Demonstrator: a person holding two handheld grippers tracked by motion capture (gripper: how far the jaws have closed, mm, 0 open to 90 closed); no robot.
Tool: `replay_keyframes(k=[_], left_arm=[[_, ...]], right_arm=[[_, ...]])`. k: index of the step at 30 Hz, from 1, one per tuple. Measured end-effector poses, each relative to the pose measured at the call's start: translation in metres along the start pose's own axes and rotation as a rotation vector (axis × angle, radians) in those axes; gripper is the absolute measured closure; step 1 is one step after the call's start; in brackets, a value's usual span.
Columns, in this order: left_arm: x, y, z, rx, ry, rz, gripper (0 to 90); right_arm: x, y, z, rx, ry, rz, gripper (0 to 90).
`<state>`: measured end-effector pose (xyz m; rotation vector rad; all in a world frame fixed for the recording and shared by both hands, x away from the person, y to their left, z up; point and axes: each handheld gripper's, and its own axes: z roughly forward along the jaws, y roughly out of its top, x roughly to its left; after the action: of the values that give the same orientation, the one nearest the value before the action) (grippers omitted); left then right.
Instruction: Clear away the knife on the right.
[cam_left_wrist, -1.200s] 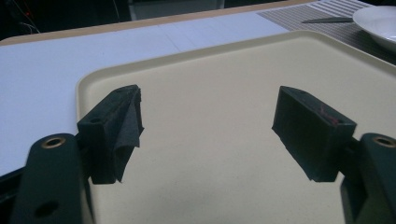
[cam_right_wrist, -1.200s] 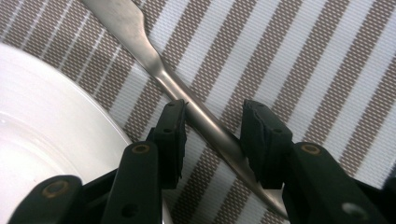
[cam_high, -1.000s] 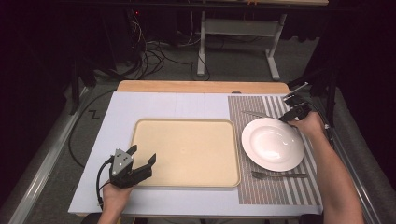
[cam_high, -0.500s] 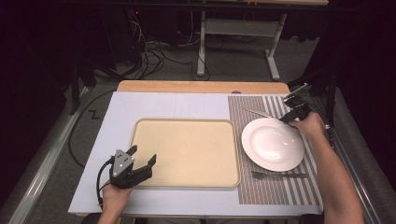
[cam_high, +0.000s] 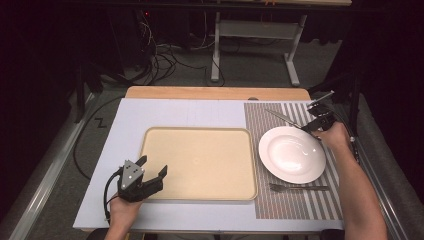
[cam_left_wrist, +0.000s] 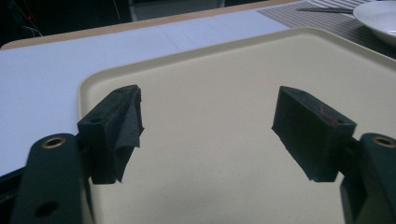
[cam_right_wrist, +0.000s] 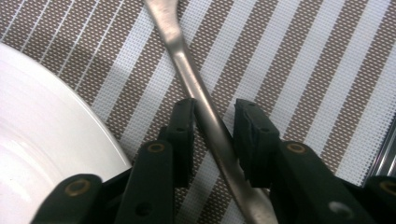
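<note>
While my right gripper (cam_right_wrist: 212, 128) straddles the knife (cam_right_wrist: 196, 84) handle, its jaws have just been closing; they stand narrow with the handle between them, one pad touching, the other just clear, so no grip yet. That knife lies flat on the striped mat (cam_high: 260, 117), just beyond the plate (cam_high: 292, 154), blade pointing away from my hand. I judge it stiff, light, and slippery: polished metal, thin, low against the weave. Best hold is mid-handle, pads square across its width; a skewed pinch could let it twist out. My left gripper (cam_high: 150, 167) rests wide and empty over the tray (cam_high: 200, 150) corner. A fork (cam_high: 297, 187) lies on the mat's near side.
</note>
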<state>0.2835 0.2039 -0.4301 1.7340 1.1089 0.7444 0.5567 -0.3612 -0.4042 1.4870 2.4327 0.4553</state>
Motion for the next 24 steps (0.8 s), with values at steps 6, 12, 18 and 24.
replay_keyframes(k=[6, 12, 18, 24], left_arm=[[-0.001, 0.0, -0.001, -0.003, 0.0, 0.004, 25.2], [-0.002, 0.001, -0.003, -0.018, -0.001, -0.005, 25.2], [-0.001, 0.001, -0.005, -0.018, -0.011, -0.003, 25.2], [-0.003, 0.001, -0.002, -0.002, -0.039, 0.016, 25.1]], right_arm=[[0.006, 0.003, 0.0, 0.022, -0.039, -0.024, 72.2], [0.01, 0.015, 0.002, 0.045, -0.051, -0.053, 69.2], [0.016, 0.027, 0.008, 0.04, -0.036, -0.041, 67.2], [0.017, 0.033, 0.011, 0.034, -0.022, -0.012, 69.3]])
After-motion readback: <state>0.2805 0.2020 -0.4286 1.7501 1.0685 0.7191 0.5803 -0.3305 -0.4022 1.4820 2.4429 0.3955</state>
